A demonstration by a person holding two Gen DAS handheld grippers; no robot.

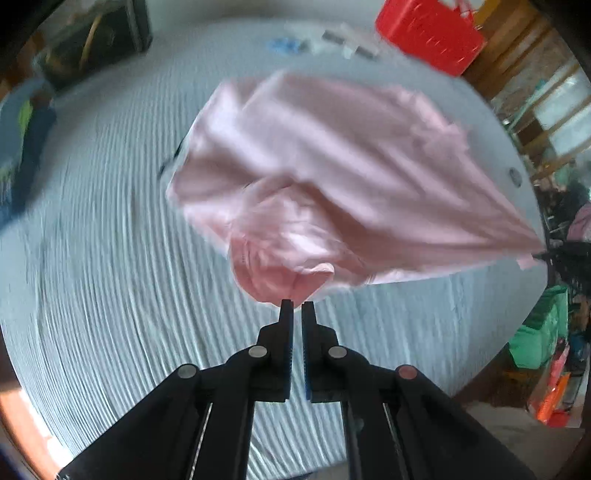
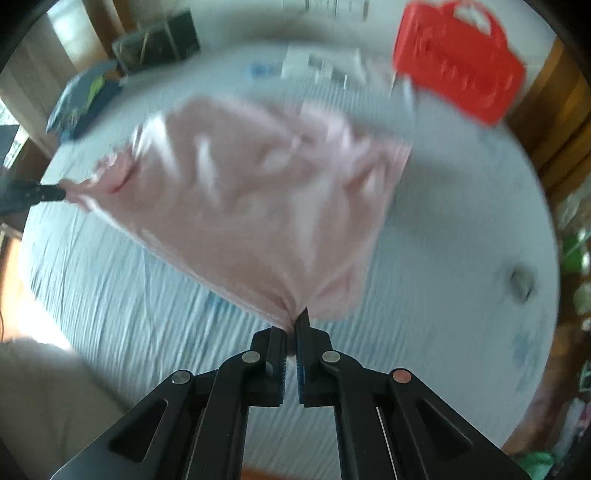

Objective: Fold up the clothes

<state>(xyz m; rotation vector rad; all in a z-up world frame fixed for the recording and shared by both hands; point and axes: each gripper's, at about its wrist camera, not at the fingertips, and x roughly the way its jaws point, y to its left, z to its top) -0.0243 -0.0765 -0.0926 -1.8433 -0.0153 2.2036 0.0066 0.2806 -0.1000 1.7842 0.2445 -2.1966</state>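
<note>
A pale pink garment (image 1: 314, 177) hangs spread above a light blue striped bed sheet (image 1: 110, 258), blurred by motion. My left gripper (image 1: 297, 306) is shut on a bunched corner of it. My right gripper (image 2: 291, 323) is shut on another corner, with the pink garment (image 2: 251, 192) stretched out ahead of it. In the left wrist view the right gripper shows at the far right edge (image 1: 569, 254), pinching the cloth. In the right wrist view the left gripper shows at the far left edge (image 2: 33, 194).
A red plastic basket (image 1: 432, 33) stands at the far end of the bed, also in the right wrist view (image 2: 461, 70). Small white and blue items (image 1: 332, 40) lie near it. A dark box (image 1: 92, 40) and blue clothing (image 1: 26, 147) sit far left. Green bags (image 1: 543, 328) stand right.
</note>
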